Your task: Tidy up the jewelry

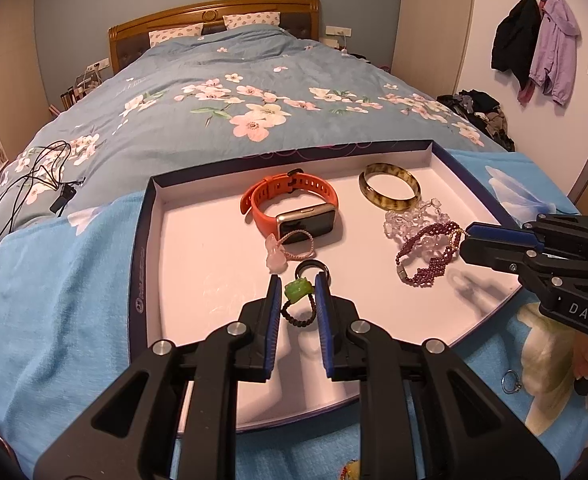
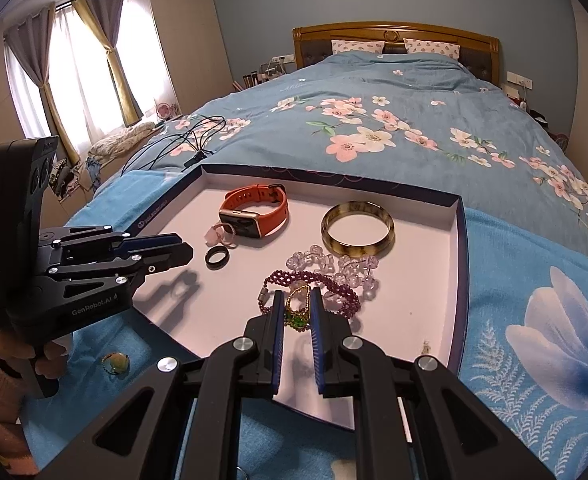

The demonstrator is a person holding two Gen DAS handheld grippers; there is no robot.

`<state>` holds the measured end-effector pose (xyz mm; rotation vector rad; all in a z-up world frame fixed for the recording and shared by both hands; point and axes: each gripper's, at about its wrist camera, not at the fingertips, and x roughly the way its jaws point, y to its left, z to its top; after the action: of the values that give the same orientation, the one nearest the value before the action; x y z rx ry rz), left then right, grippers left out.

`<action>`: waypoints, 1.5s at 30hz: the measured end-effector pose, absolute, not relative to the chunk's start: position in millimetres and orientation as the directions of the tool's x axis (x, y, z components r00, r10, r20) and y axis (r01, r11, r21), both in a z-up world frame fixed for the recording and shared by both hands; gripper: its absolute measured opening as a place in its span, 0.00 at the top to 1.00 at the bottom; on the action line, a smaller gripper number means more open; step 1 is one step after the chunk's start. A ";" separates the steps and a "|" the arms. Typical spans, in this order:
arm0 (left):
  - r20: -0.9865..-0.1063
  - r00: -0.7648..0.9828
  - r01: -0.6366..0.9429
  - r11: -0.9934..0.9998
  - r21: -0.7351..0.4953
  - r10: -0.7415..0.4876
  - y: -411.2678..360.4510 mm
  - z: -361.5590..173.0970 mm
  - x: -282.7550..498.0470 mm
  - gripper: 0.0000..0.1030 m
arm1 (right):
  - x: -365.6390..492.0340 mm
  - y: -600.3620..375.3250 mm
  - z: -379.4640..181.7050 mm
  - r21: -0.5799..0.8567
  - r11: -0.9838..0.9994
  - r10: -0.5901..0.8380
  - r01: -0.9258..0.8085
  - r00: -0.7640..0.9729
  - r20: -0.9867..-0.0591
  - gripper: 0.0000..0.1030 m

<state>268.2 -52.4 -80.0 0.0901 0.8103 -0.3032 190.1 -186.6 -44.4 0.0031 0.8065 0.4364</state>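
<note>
A shallow white box lid lies on the bed. In it are an orange smartwatch, a mottled bangle, a clear bead bracelet, a purple bead bracelet, a pink charm bracelet and a black ring. My left gripper is shut on a black bead ring with a green stone, above the lid. My right gripper is shut on a gold ring with a green stone, over the purple bracelet.
A silver ring and a gold ring lie on the light blue blanket outside the lid. A black cable lies on the floral duvet at the left. Coats hang on the right wall.
</note>
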 end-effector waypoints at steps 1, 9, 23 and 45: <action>-0.726 0.648 0.300 0.953 -0.036 -0.232 -52.5 -80.7 268.5 0.83 | 191.1 -186.1 -44.6 0.167 0.911 0.379 -0.376 0.607 -0.699 0.89; -0.736 0.638 0.297 0.954 -0.038 -0.228 -54.0 -85.8 272.3 0.83 | 195.1 -182.4 -48.7 0.156 0.913 0.369 -0.377 0.598 -0.712 0.89; -0.746 0.630 0.296 0.955 -0.025 -0.215 -57.2 -91.5 275.6 0.83 | 199.8 -178.9 -55.3 0.145 0.916 0.354 -0.374 0.584 -0.730 0.89; -0.709 0.665 0.297 0.954 -0.036 -0.235 -51.7 -76.3 258.0 0.76 | 190.1 -199.2 -40.2 0.179 0.927 0.358 -0.328 0.640 -0.680 0.88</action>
<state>258.0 -51.7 -76.3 0.0848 0.7875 -0.3006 190.1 -199.2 -40.2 0.0400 0.7844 0.3915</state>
